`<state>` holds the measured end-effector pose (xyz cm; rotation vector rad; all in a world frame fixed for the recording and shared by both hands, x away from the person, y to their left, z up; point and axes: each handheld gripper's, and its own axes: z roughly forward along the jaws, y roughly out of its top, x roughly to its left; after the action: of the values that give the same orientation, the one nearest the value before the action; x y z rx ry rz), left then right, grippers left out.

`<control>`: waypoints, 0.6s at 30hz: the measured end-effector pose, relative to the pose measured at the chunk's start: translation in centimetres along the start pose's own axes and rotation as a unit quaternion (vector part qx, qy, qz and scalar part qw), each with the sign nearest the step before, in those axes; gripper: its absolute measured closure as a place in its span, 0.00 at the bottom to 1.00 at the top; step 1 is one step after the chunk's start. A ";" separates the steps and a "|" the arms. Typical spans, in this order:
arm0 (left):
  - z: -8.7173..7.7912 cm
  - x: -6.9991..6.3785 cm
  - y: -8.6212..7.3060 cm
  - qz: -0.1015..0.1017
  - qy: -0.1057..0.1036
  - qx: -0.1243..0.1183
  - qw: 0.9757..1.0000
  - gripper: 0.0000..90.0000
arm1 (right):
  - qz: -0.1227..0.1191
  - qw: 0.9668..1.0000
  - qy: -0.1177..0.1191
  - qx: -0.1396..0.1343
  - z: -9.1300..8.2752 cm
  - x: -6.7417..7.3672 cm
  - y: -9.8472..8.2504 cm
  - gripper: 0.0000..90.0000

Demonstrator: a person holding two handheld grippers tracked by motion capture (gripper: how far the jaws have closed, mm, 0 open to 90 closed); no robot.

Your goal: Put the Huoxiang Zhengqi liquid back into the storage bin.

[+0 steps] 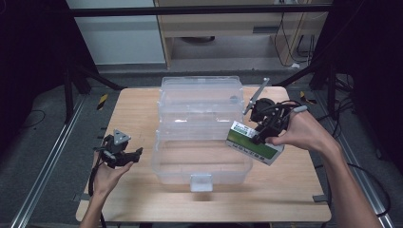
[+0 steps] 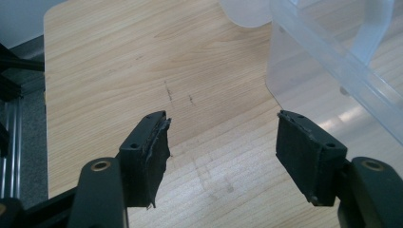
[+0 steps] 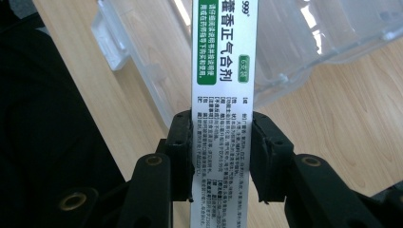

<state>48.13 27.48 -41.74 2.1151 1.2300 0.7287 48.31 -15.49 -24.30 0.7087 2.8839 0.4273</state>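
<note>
High view: the right gripper (image 1: 260,135) clamps a green-and-white box (image 1: 254,145) over the right rim of the open clear case (image 1: 202,164), likely to drop it inside. The left gripper (image 1: 124,156) waits over the bench (image 1: 138,109), jaws apart, holding nothing.

— Is some text readable on the white and green box (image 3: 223,95)?
— Yes. In the right gripper view the green band carries white Chinese characters, "藿香正气合剂". At the top stands "999", and a small green label reads "6支装". The fine black print below is too small to read.
</note>
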 end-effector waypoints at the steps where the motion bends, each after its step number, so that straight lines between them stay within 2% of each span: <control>1: 0.0 0.0 0.0 0.000 0.000 0.000 1.000 0.39 | -0.010 1.000 0.002 -0.001 0.1 -0.1 0.2 0.71; 18: 0.0 0.2 -0.1 -0.003 0.001 0.000 1.000 0.39 | -0.065 0.998 0.023 -0.011 0.8 0.0 2.7 0.71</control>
<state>48.19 27.72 -41.76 2.1105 1.2375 0.7278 49.67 -13.03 -24.28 0.5115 2.9408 0.4635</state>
